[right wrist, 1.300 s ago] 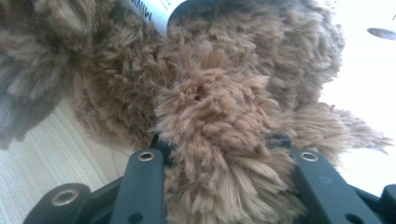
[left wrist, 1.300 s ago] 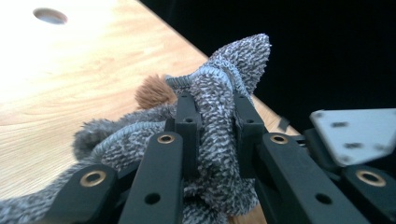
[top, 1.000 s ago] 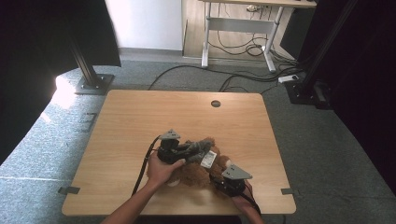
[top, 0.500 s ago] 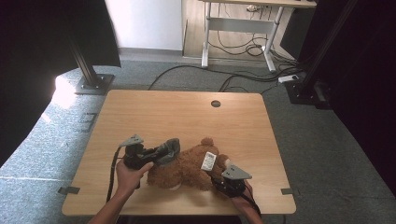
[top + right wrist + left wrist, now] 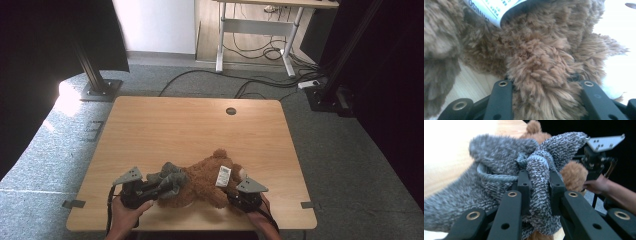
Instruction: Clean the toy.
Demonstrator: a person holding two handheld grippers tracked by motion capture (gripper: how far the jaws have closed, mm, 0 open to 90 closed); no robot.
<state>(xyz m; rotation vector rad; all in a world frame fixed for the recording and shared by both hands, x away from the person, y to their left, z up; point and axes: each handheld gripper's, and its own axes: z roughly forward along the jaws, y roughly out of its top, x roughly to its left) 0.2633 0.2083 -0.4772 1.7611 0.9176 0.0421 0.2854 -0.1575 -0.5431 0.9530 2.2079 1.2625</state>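
Note:
A brown teddy bear lies on its side near the front edge of the wooden table, a white tag on its body. A grey knitted garment hangs off the bear's left end. My left gripper is shut on a bunched fold of that garment, and the knit is squeezed between its jaws. My right gripper is shut on a furry limb of the bear, the jaws on either side of it. The tag shows above them.
Both hands rest at the table's front edge. A round cable hole sits at the back of the table. Beyond it are floor cables, a desk frame and black stand posts.
My left gripper has moved left and toward the front edge, drawing the grey garment with it. More of the brown bear is uncovered. The right gripper has stayed put.

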